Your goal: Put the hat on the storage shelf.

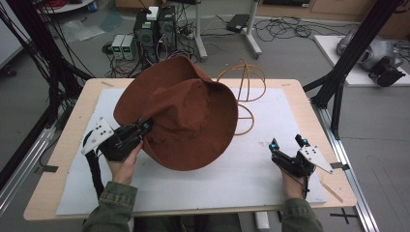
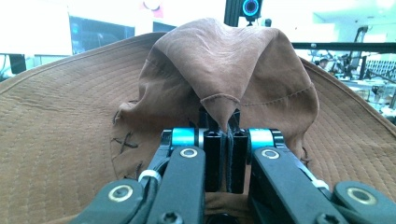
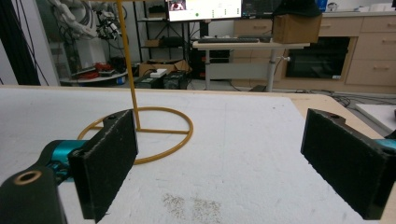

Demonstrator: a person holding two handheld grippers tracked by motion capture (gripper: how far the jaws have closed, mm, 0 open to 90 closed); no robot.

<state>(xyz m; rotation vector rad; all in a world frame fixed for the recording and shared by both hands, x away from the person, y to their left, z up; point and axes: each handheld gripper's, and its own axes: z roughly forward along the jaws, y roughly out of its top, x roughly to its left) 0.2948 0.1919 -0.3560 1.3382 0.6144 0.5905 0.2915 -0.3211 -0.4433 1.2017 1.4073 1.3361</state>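
High view: hat (image 1: 183,111) brim beside stand (image 1: 244,92)

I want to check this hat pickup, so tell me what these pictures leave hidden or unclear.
- High view: the brown hat covers part of the yellow wire stand, and the left hand-held gripper tips sit under its brim.
- Left gripper view: the hat hides the table.
- Right gripper view: the stand's top is cut off by the upper edge.

No readable text in any view

Beyond the right gripper's open jaws, the monitor (image 3: 204,9) at the far wall carries coloured marks, perhaps lines of text, too small to make out. The brown hat (image 2: 224,70) pinched between the left gripper's jaws bears only stitched crosses, no label or brand.
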